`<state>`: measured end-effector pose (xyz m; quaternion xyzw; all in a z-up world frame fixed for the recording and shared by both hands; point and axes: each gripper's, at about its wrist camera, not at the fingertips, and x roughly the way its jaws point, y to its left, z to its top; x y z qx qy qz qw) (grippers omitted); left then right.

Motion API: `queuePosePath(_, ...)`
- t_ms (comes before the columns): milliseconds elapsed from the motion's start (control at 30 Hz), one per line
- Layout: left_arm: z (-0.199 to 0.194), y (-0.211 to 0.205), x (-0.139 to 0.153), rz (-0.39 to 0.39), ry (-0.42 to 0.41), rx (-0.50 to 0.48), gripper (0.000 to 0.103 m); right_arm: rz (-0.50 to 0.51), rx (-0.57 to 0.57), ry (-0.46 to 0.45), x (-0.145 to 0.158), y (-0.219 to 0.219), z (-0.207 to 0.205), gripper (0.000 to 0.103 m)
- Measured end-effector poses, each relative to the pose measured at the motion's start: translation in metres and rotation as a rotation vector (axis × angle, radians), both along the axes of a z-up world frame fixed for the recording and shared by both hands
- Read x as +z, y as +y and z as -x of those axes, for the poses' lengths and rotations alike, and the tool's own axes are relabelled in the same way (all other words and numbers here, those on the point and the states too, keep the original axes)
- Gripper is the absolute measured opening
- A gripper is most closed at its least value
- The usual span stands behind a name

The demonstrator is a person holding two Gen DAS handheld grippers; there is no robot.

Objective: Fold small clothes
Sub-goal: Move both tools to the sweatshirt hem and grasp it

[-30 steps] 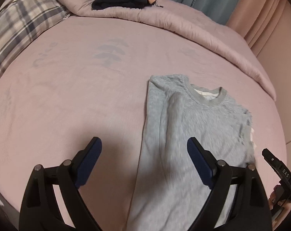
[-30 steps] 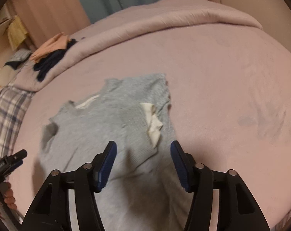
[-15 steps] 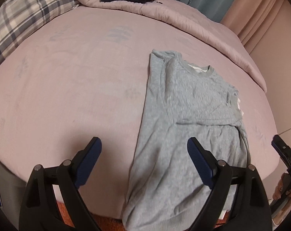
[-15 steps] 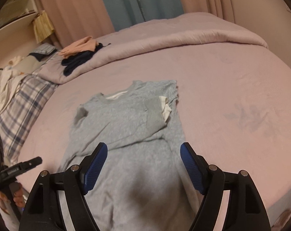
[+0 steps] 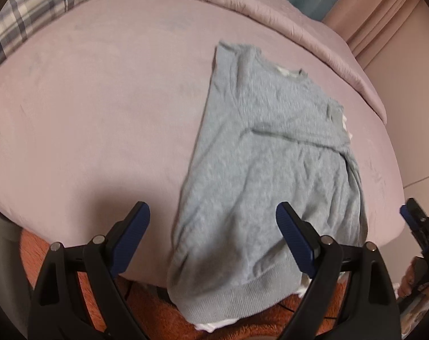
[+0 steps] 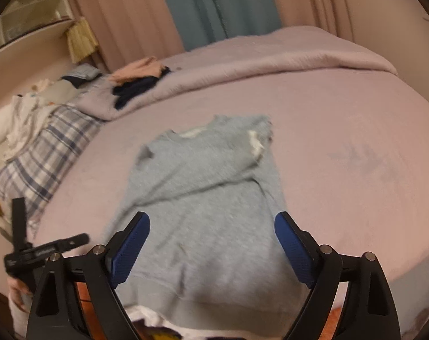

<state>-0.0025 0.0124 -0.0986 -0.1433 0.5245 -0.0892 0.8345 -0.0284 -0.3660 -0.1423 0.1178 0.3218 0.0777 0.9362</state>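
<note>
Both claws hang empty over the near edge of the bed [image 5: 101,107]. Left claw [image 5: 213,238] is spread wide w/ nothing between the pads; right claw [image 6: 211,243] is opening, also nothing pinched.

Grey sweater [image 5: 271,147] lies centre-right in the left view, mid-frame in the right view, collar toward the top of frame, sleeves already folded in across the chest. Its hem [image 5: 228,297] droops over the bed edge at the bottom of frame, above the orange rug [image 5: 157,320].

Risks, as I judge them:
- Overhanging hem may drag the body down off the bed if tugged toward the bottom of frame; the folded sleeves would slip out.
- Grabbing only the top layer at the hem would leave the white inner layer [image 5: 214,324] behind, so a lopsided fold.
- Uneven lift by the two claws would skew the fold line.
- Dark & peach clothes pile [image 6: 137,85], upper left of the right view, is well apart, so no snag there.
</note>
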Motion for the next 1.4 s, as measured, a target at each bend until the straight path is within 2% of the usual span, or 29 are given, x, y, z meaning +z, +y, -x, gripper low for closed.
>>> queuePosePath(333,0.011,-0.004,-0.026,-0.001,0.065,-0.002,0.091,-0.016,-0.090,0.170,-0.054,-0.022,0.006,0.089)
queuePosePath(500,0.012,-0.003,-0.036,0.033,0.109,-0.011,0.089,-0.021,-0.132,0.234,-0.073,-0.031,0.008,0.089)
queuePosePath(800,0.018,-0.003,-0.047,0.029,0.131,0.001,0.075,-0.067,-0.108,0.307,-0.096,-0.040,0.011,0.089)
queuePosePath(967,0.022,-0.001,-0.049,0.043,0.131,-0.021,0.074,-0.073,-0.065,0.315,-0.101,-0.031,0.010,0.089)
queuePosePath(1100,0.021,-0.003,-0.050,0.098,0.136,-0.027,0.072,-0.051,-0.043,0.308,-0.099,-0.021,0.008,0.085)
queuePosePath(1167,0.019,-0.004,-0.050,0.101,0.130,-0.043,0.067,-0.017,-0.037,0.302,-0.100,-0.016,0.007,0.082)
queuePosePath(1267,0.014,-0.003,-0.051,0.102,0.116,-0.045,0.050,-0.021,-0.060,0.295,-0.100,-0.018,0.004,0.073)
queuePosePath(1333,0.010,-0.003,-0.053,0.109,0.107,-0.042,0.034,-0.012,-0.068,0.276,-0.099,-0.018,0.001,0.058)
queuePosePath(1367,0.009,-0.002,-0.054,0.107,0.111,-0.034,0.032,-0.003,-0.071,0.268,-0.099,-0.017,-0.001,0.055)
queuePosePath(1400,0.009,-0.001,-0.054,0.106,0.112,-0.030,0.024,0.007,-0.072,0.261,-0.100,-0.017,-0.003,0.050)
